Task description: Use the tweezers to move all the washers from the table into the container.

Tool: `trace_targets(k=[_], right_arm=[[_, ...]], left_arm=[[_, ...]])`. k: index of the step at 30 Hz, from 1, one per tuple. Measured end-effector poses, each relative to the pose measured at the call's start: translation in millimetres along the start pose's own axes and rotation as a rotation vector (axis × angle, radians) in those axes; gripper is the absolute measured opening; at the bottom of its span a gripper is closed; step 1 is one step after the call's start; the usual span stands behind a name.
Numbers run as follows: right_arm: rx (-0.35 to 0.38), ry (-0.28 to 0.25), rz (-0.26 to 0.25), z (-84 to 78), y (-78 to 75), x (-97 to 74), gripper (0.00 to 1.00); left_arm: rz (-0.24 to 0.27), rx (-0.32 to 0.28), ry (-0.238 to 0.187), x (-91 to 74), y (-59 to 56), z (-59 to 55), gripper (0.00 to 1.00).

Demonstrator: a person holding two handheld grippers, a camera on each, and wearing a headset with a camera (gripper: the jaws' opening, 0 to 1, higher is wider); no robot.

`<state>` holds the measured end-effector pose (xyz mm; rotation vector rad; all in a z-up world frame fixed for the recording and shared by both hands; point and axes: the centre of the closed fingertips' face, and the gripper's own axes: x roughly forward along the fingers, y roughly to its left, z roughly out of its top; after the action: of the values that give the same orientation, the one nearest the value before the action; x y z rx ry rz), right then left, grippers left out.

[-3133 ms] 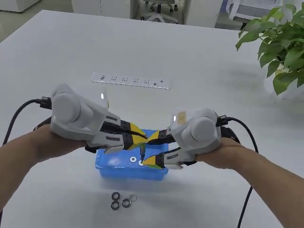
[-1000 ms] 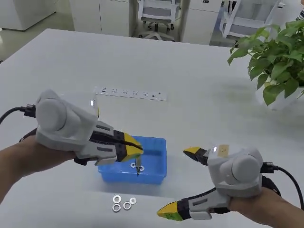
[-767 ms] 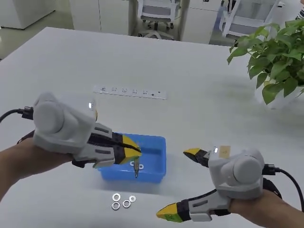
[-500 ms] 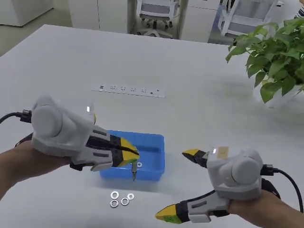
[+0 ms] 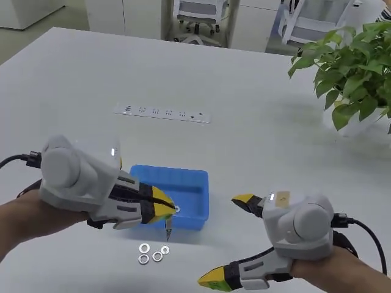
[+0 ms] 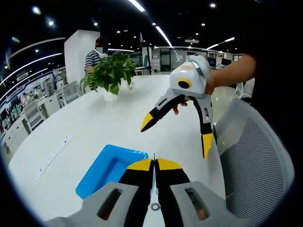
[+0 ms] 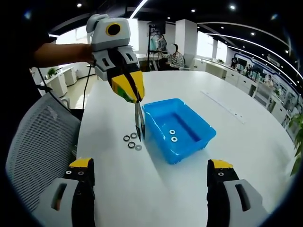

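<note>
The left gripper's [image 5: 160,209] jaws are clenched on the upper end of the tweezers [image 5: 168,229], whose thin points hang down past the jaw tips, and no washer shows between those points. Just below and slightly outward of the points, four washers [image 5: 153,253] lie in a tight cluster on the table [image 5: 244,110], near the tweezers but apart from them. Beyond the jaws on the far side sits the blue container [image 5: 189,188], close beside the cluster, with two more washers [image 7: 173,135] on its floor. The right gripper [image 5: 229,241] hangs well off to the side with its jaws released and spread wide, holding nothing. The washers look like small, thin, hard metal rings: light, stiff and likely slippery against steel points, so a squeeze across the flat faces could shoot one away. A safer hold would probably be one point through the hole and one outside the rim, or a pinch across the rim edge, taking an outer washer of the cluster first so the neighbours are not scattered.
</note>
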<state>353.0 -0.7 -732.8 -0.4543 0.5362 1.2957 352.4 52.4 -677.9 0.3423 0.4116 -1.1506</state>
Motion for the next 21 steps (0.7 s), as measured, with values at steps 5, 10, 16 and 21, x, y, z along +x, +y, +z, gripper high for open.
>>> trace_targets(k=[5,10,16,21], right_arm=[[0.003,0.003,0.002,-0.8,1.2,0.4,1.0],[0.004,0.007,0.006,-3.0,2.6,1.4,1.0],[0.009,0.012,0.009,-4.5,4.6,1.3,0.99],[0.011,0.019,0.012,-6.9,5.5,1.5,0.99]], left_arm=[[-0.007,-0.002,0.011,2.8,-4.6,-2.9,0.05],[-0.008,0.002,0.011,3.9,-3.7,-5.7,0.05],[-0.012,0.004,0.02,5.4,-5.7,-10.5,0.05],[-0.013,0.001,0.023,6.0,-6.3,-13.9,0.05]])
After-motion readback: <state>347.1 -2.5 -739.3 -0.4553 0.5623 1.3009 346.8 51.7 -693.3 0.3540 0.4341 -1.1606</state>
